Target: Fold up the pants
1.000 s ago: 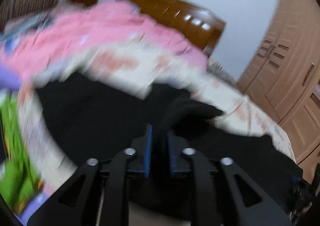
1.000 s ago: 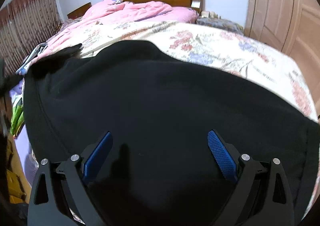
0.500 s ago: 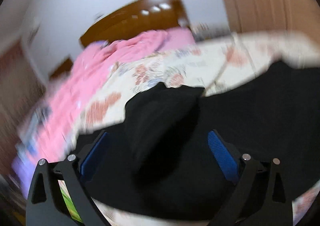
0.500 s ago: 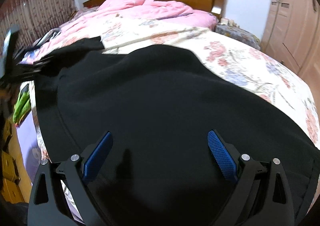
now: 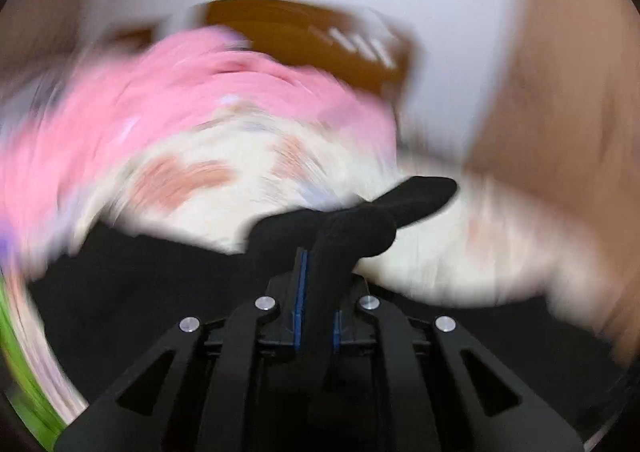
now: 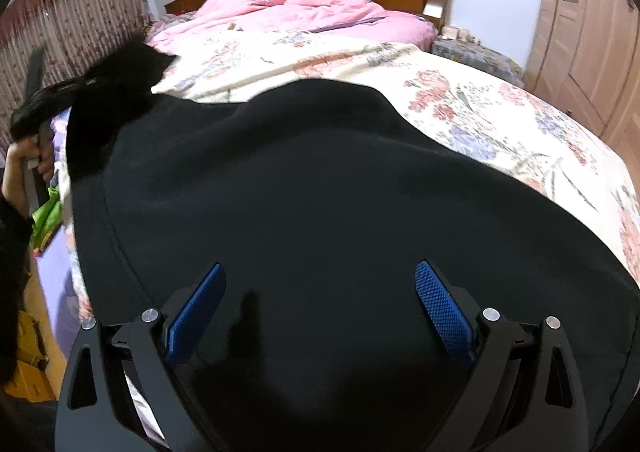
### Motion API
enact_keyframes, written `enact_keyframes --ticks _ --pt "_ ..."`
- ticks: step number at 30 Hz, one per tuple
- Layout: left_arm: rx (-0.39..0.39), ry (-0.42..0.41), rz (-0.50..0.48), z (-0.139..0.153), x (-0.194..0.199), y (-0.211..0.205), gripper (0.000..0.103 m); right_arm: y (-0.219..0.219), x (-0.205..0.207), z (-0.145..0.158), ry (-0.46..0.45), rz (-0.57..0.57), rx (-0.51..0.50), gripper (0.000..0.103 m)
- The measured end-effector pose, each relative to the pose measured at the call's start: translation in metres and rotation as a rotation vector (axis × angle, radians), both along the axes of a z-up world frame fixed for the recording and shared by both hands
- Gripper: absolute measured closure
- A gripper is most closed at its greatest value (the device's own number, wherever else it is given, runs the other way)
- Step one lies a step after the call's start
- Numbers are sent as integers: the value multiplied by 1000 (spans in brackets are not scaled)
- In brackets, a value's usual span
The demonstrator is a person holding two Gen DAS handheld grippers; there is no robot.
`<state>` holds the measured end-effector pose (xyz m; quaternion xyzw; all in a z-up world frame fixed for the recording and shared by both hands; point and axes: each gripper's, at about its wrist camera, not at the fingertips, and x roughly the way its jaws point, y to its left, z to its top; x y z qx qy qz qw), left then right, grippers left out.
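1. My left gripper (image 5: pixel 316 292) is clamped again on a bunched corner of the pants (image 6: pixel 320 180). Half a second ago its jaws stood wide over that corner; a second ago they were closed on it, so I read this as a re-grip.
2. The left view is smeared with motion, so I am swinging that arm fast. From the right view I see the corner lifted off the bed (image 6: pixel 480 108) at the far left, black cloth hanging from the gripper.
3. My right gripper (image 6: pixel 320 300) has not changed: jaws spread wide, holding nothing, hovering just above the broad black panel near the bed's front edge.
4. The pants lie spread across the floral sheet, most of the cloth flat, only the left corner raised. The pink quilt (image 6: pixel 300 12) sits well behind them.
5. My judgement: the fold is just starting. The lifted corner needs carrying across the panel; the right jaws could pin the cloth so it does not drag.
6. Risk: a thick, bunched pinch may slip out mid-swing.
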<state>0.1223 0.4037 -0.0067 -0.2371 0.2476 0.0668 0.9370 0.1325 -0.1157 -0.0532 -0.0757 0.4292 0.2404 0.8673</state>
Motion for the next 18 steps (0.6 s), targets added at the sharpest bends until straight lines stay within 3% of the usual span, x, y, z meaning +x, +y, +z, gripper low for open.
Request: enact_keyframes --ticks 2,3,5,6,11,13,16,18 --pt "-206 -79 176 -16 -45 58 94 7 7 6 8 30 15 11" --pt "-253 -73 228 -28 -59 78 94 14 13 9 11 62 20 11" --pt "-338 -17 241 -51 -71 100 88 31 23 16 10 126 23 11" --pt "-365 17 237 -60 -73 104 78 43 30 20 -2 162 16 11" --pt "-331 -11 202 -63 -80 95 57 109 62 35 -84 336 -31 11" --pt "-310 -7 210 -63 -76 91 59 128 75 36 -82 387 -25 12" --pt "-279 -1 213 -64 -71 89 63 151 104 30 -21 455 7 34" --pt "-272 9 213 -65 -72 89 67 167 117 20 28 515 6 39"
